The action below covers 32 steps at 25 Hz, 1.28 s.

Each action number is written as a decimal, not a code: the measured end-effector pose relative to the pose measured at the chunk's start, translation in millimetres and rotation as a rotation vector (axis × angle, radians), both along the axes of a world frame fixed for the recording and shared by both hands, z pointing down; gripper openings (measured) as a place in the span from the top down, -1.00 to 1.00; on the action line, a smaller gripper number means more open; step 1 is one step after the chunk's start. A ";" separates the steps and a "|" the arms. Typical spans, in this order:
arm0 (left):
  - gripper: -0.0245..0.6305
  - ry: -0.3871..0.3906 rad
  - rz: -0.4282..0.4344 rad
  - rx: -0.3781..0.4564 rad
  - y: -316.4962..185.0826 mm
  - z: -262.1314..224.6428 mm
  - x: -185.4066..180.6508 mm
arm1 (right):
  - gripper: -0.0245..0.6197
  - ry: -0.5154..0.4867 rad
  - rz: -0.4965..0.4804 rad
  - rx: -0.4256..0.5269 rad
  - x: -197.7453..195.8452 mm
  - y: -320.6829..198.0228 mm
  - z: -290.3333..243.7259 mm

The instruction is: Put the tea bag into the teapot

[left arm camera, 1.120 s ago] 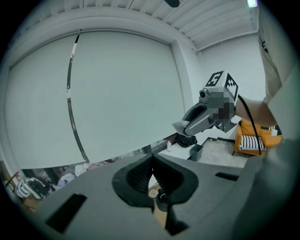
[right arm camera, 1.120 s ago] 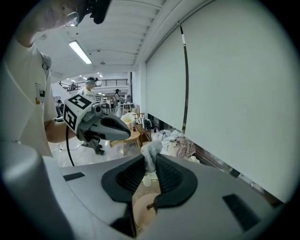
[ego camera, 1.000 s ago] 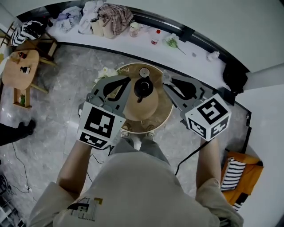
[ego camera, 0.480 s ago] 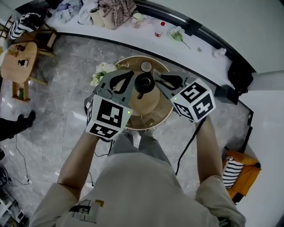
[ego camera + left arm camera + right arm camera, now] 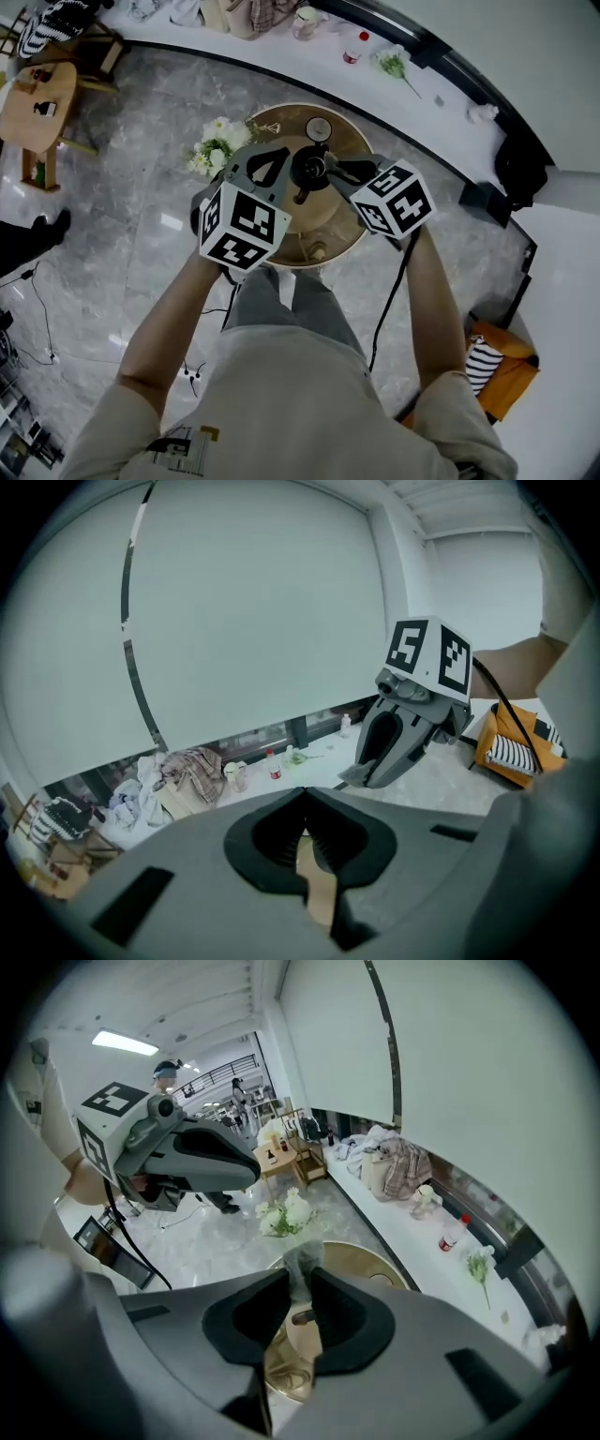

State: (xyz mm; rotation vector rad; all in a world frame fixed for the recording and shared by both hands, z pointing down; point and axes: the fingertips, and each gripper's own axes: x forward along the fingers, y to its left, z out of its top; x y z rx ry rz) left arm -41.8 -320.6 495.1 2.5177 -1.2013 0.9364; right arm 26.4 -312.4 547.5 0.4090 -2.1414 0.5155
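Two grippers are lower than a second ago. In the head view both marker cubes now look smaller and sit closer in on the teapot point(image 5: 307, 171), one on each side of it.

Right gripper point(image 5: 300, 1279): jaws pinch the tea bag point(image 5: 302, 1258), a pale mesh pouch that sticks out past the fingertips. The grip has not changed across the second. The gripper now points more steeply down than it did. The round gold tabletop point(image 5: 366, 1265) shows below and ahead of its tips, and the flowers point(image 5: 284, 1213) lie further ahead.

Left gripper point(image 5: 305, 794): jaws pressed together at the tips, nothing pinched that I can see. A tan strip shows through the gap behind the tips; I cannot tell what it is. The right gripper hangs ahead of it and to its right.

Reading: this is the approach phase. The bag is still in the jaws and not yet in the pot; the teapot sits just ahead of the right tips in the head view. I cannot tell from here whether the lid is on. If it is, the empty left gripper looks well placed to lift it before the bag goes in.
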 end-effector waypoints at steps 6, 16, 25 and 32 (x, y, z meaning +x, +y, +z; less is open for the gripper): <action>0.90 -0.003 -0.022 -0.047 -2.6 42.6 -2.9 | 0.71 0.079 -0.056 -0.045 -3.1 -3.6 47.5; 0.90 0.006 -0.052 -0.137 -5.5 101.0 -2.3 | 0.71 0.177 -0.121 -0.145 0.2 -2.2 130.8; 0.90 0.018 -0.032 -0.213 4.4 147.7 3.3 | 0.71 0.329 -0.213 -0.155 5.0 -7.5 193.3; 0.90 0.022 -0.022 -0.239 8.7 170.9 4.2 | 0.71 0.426 -0.281 -0.162 10.6 -6.6 231.0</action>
